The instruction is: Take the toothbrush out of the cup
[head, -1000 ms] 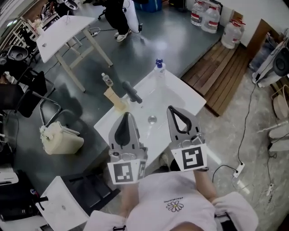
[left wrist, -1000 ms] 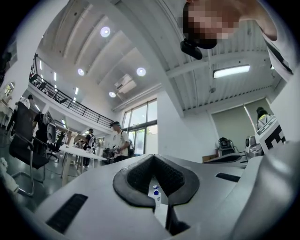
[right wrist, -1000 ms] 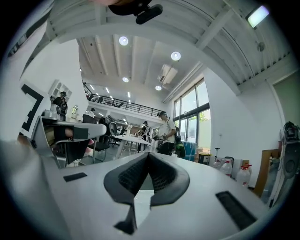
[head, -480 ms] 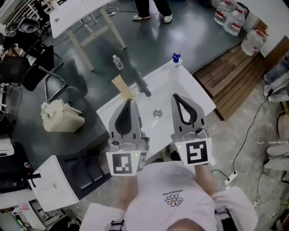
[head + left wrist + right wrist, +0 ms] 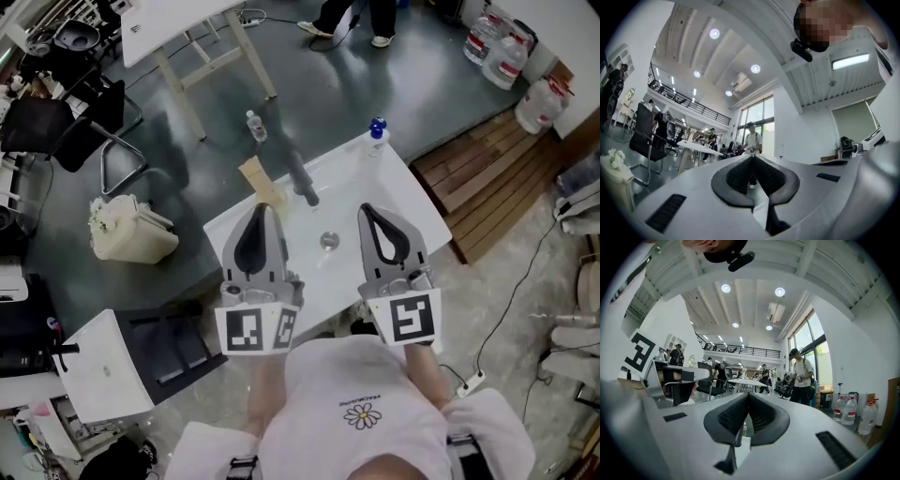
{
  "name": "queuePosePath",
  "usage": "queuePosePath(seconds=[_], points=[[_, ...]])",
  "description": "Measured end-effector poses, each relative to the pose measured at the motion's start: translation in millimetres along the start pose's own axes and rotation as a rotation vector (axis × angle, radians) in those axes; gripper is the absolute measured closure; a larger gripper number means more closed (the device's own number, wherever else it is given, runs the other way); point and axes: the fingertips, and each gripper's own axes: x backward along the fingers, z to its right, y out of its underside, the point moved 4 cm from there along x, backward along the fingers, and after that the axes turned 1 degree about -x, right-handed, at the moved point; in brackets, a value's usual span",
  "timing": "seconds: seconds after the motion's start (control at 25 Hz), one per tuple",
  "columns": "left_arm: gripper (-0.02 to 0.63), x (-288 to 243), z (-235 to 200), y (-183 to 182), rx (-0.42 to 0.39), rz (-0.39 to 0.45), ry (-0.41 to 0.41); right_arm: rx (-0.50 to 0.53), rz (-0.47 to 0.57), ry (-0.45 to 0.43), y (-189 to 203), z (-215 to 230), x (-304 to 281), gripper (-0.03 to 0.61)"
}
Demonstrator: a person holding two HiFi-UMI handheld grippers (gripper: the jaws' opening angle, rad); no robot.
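In the head view a white sink (image 5: 394,202) stands below me with a dark faucet (image 5: 302,178), a drain (image 5: 328,241) and a blue-capped bottle (image 5: 377,134) at its back corner. A tan cup-like object (image 5: 260,182) stands at the sink's left rear edge; no toothbrush can be made out in it. My left gripper (image 5: 262,208) and right gripper (image 5: 364,210) hang side by side above the sink's near half, both shut and empty. The left gripper view has its jaws (image 5: 752,157) closed, pointing across the hall. The right gripper's (image 5: 748,393) pads also meet.
A white table (image 5: 178,19) and black chair (image 5: 84,131) stand at far left, with a cream bag (image 5: 127,230) on the floor. Water jugs (image 5: 506,52) and a wooden pallet (image 5: 487,169) lie to the right. A person's legs (image 5: 361,19) show at the top.
The head view has swung, so the sink, table and jugs sit farther right in the picture. Both grippers stay shut, side by side over the sink. The person at the far table walked right.
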Motion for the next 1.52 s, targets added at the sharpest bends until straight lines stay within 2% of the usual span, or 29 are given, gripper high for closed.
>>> queuePosePath(seconds=[0.08, 0.2, 0.36, 0.48, 0.6, 0.76, 1.0, 1.2, 1.36, 1.52], points=[[0.589, -5, -7, 5, 0.018, -0.006, 0.004, -0.001, -0.006, -0.018, 2, -1, 0, 0.566], [0.482, -12, -24, 12, 0.015, 0.003, -0.011, 0.003, -0.005, -0.032, 3, -1, -1, 0.566], [0.425, -28, -58, 41, -0.013, -0.039, -0.018, 0.004, -0.032, -0.041, 9, -2, 0, 0.567], [0.423, -42, -78, 75, -0.019, -0.123, 0.058, 0.002, -0.055, -0.049, 13, -2, 3, 0.566], [0.416, -51, -92, 106, 0.020, -0.174, 0.148, 0.004, -0.067, -0.053, 15, -3, 5, 0.568], [0.371, -58, -117, 141, 0.092, -0.238, 0.147, 0.015, -0.075, -0.062, 17, -4, 5, 0.566], [0.373, -74, -139, 187, 0.148, -0.369, 0.159, 0.016, -0.117, -0.063, 25, -6, 8, 0.566], [0.383, -87, -144, 213, 0.193, -0.460, 0.246, 0.028, -0.137, -0.049, 28, -4, 8, 0.566], [0.436, -91, -144, 221, 0.184, -0.496, 0.281, 0.043, -0.151, -0.037, 31, -3, 12, 0.566], [0.511, -93, -145, 218, 0.146, -0.488, 0.275, 0.043, -0.162, -0.025, 32, 0, 14, 0.566]])
